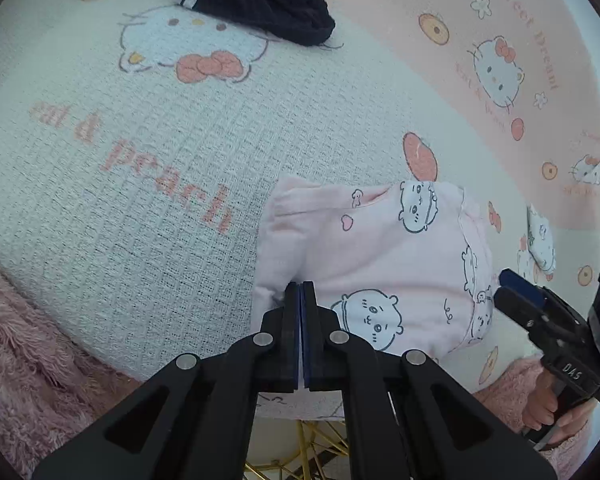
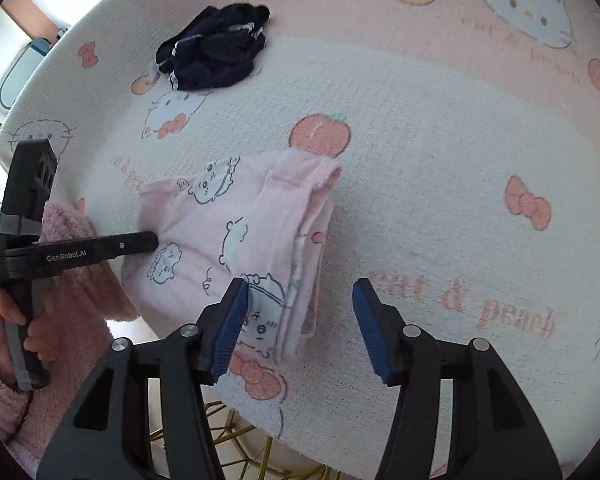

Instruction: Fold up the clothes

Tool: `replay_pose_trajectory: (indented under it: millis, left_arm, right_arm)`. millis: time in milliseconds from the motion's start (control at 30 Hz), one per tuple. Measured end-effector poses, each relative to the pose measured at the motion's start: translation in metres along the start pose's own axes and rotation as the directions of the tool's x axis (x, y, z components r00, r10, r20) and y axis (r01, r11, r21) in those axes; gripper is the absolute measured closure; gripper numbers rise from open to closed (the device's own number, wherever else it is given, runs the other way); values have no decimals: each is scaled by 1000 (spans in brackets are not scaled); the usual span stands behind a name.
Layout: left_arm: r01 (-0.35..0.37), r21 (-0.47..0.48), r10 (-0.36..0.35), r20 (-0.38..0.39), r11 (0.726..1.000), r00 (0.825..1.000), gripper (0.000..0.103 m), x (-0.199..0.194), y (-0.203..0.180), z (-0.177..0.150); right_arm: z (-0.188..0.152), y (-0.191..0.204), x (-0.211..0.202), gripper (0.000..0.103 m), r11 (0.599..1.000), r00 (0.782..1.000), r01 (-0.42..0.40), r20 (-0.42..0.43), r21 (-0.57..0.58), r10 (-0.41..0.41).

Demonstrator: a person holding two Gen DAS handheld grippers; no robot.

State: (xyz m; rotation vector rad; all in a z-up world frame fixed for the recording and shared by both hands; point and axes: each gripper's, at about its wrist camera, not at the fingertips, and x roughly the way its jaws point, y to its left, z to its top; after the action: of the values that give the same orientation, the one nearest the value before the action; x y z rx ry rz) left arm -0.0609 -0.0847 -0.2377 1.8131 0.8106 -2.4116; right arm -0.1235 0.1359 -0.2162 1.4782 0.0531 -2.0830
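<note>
A folded pink garment printed with cartoon animals is laid near the front edge of the counter, which is covered by a white and pink cloth with cat and peach prints. The left tool is seen with its jaws pressed together at the garment's left edge; whether cloth is pinched between them cannot be told. In the right wrist view, the right tool is held with its jaws spread wide, its left blue pad over the garment's near right corner and the other over bare cloth. A crumpled dark garment with white stripes is left at the far side, well apart from the pink one. Fuzzy pink sleeves are worn on the arms.
</note>
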Motion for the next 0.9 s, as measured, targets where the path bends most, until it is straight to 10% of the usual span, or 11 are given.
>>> replay_pose_trajectory:
  millis: [133,233,433,600,700,900]
  left_arm:
    - [22,19,-23,27,1000,999,96,-2,-9,2]
    - [-41,18,41,-2,999,999,96,5,-3,1]
    - [-124,-49,128,94,991,987,95,-15,5,-1]
    - [-55,-86,62,80,995,995,84,-12,10,-1]
    - [-57,-88,61,47,995,997,56,-3,9,-4]
    - [-38,-89,40,21,995,999,56,10,5,-7]
  right_arm:
    - [0,-17,-3,47,984,996,-81,49,157,74]
    - [-7,-9,29,47,996,997,-18,-67,91,24]
    - [-2,-24,8,42,988,995,95,19,123,-98]
    - [-6,-9,17,44,993,998,-59,-2,101,59]
    - [-13,-13,34,33,988,998,-53,-19,146,56]
    - [-13,-28,47,19,970,990,-109,-63,218,125]
